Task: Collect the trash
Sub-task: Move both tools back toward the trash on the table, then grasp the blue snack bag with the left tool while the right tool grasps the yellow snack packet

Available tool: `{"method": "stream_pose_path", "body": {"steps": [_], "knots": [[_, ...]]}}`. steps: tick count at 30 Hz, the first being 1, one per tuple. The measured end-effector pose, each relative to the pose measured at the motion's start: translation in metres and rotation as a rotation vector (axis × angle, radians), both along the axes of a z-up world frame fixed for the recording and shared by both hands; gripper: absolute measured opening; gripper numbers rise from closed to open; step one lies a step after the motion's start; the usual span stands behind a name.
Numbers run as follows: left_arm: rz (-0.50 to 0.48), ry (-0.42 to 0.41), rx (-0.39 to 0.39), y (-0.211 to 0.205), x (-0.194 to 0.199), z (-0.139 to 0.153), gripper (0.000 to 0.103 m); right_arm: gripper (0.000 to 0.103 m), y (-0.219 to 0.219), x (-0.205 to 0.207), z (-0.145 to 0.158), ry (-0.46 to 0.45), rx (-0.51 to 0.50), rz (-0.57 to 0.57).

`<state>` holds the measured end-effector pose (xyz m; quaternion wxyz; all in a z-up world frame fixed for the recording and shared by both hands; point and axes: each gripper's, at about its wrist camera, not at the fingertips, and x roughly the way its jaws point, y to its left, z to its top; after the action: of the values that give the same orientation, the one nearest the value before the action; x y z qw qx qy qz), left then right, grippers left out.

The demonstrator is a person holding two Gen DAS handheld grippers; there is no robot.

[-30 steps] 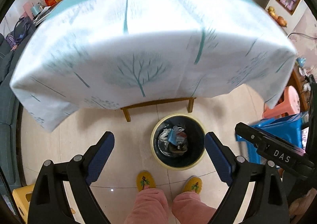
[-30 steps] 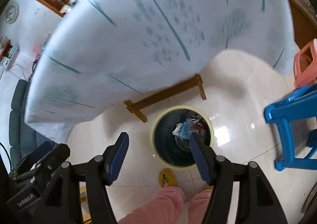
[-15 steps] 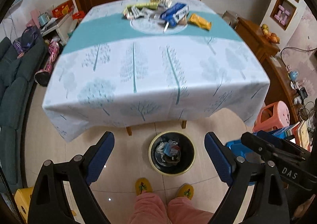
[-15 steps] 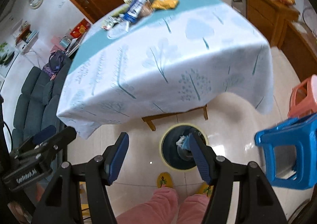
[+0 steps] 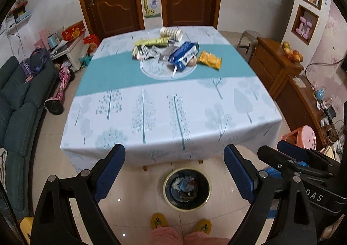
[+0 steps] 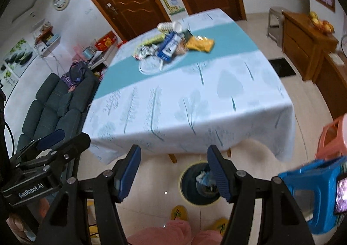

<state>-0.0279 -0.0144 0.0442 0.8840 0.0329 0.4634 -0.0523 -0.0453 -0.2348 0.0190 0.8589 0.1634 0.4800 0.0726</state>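
A heap of trash lies at the far middle of the table point(image 5: 173, 114): a blue-and-white wrapper point(image 5: 184, 54) point(image 6: 169, 46), a yellow packet point(image 5: 210, 60) point(image 6: 200, 44), a tipped paper cup point(image 5: 171, 33) point(image 6: 169, 26) and several small wrappers point(image 5: 145, 50). On the floor below the table's near edge stands a round bin point(image 5: 187, 188) point(image 6: 200, 182) with trash in it. My left gripper point(image 5: 174, 158) hangs open and empty over the near edge. My right gripper point(image 6: 173, 158) is also open and empty, its right finger crossing the bin.
A dark sofa point(image 5: 15, 104) runs along the left. A wooden cabinet point(image 5: 279, 67) stands at the right, with a pink stool point(image 6: 331, 140) and a blue stool point(image 6: 314, 193) near it. The person's slippers point(image 5: 158, 221) are by the bin.
Both grippers have risen from low over the bin to above the table's near edge, bringing the tabletop and its trash heap into full view. Both stayed open and empty.
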Motion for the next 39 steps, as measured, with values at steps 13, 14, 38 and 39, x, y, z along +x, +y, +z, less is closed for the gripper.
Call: {"method": "stream_pose_path", "body": {"steps": [13,14,38,39], "knots": [[0.029,-0.03,-0.019,0.002,0.056,0.018,0.091,0.064,-0.016,0.058,0.021,-0.071,-0.015,0.031],[0.023,-0.024,-0.02,0.003,0.064,0.016,0.091,0.064,-0.017,0.063,0.02,-0.069,-0.016,0.023],[-0.482,0.161,0.079,-0.056,0.339,-0.077,0.09,0.064,-0.025,0.215,-0.057,0.075,0.03,-0.496],[-0.487,0.166,0.087,-0.059,0.346,-0.083,0.09,0.064,-0.027,0.22,-0.061,0.078,0.031,-0.51]]}}
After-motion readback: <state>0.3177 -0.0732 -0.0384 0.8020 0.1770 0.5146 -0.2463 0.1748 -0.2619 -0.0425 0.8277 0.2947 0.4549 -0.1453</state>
